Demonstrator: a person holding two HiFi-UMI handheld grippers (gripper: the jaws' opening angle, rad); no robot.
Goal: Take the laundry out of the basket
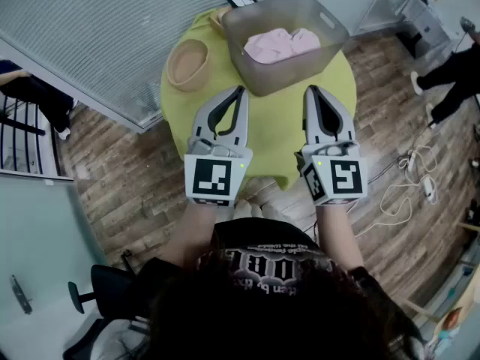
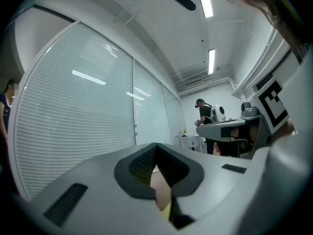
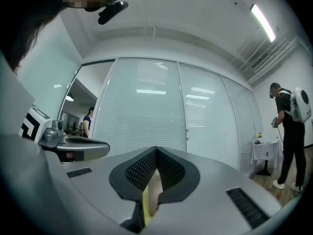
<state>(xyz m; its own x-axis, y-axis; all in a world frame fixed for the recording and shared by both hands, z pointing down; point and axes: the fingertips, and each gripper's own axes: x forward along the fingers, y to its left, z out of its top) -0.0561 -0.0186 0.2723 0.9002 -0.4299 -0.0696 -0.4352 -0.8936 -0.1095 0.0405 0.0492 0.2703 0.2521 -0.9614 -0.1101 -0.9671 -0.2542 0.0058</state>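
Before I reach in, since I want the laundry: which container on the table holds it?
The grey rectangular basket, with pink laundry inside. The round tan bowl left of it is empty.

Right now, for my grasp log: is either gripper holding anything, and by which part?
Nothing is held. The left gripper and right gripper are both shut and empty, short of the basket, where the laundry lies.

A: Where's the basket (image 1: 327, 21)?
B: Far edge of the round yellow-green table (image 1: 279, 135). Translucent grey plastic, rectangular, upright.
A: And the laundry (image 1: 281, 45)?
B: Pink, crumpled heap, inside the basket, sitting low, below the rim.
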